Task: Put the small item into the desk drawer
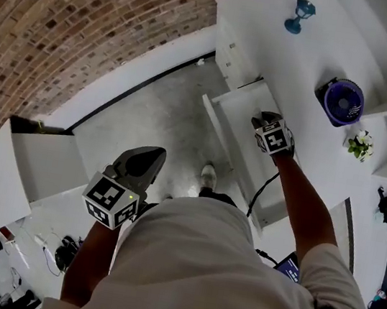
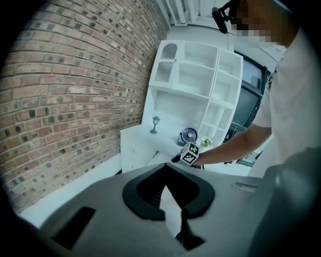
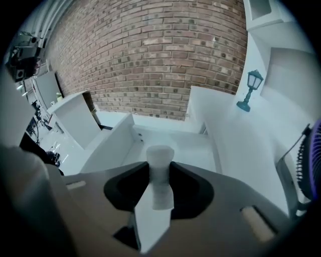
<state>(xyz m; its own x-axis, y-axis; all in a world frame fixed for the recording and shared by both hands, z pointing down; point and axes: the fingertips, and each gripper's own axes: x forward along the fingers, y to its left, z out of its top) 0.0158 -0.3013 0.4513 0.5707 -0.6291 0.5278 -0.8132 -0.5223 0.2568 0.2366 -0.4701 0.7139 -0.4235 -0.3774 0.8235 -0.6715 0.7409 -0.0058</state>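
Note:
A small white item (image 3: pixel 159 165), a short peg with a wider cap, stands upright between the jaws of my right gripper (image 3: pixel 159 175), which is shut on it. In the head view the right gripper (image 1: pixel 267 119) hangs over the open white desk drawer (image 1: pixel 241 107). The right gripper view shows the drawer's bare white floor (image 3: pixel 188 145) just beyond the item. My left gripper (image 1: pixel 151 158) hangs low at the left over the grey floor, away from the desk. Its jaws meet at a point with nothing in them (image 2: pixel 167 188).
On the white desk top (image 1: pixel 319 53) stand a blue lantern figurine (image 1: pixel 299 15), a purple fan (image 1: pixel 343 101) and a small flower pot (image 1: pixel 360 144). Shelves rise behind the desk. A white cabinet (image 1: pixel 32 161) stands at the left along the brick wall (image 1: pixel 77 15).

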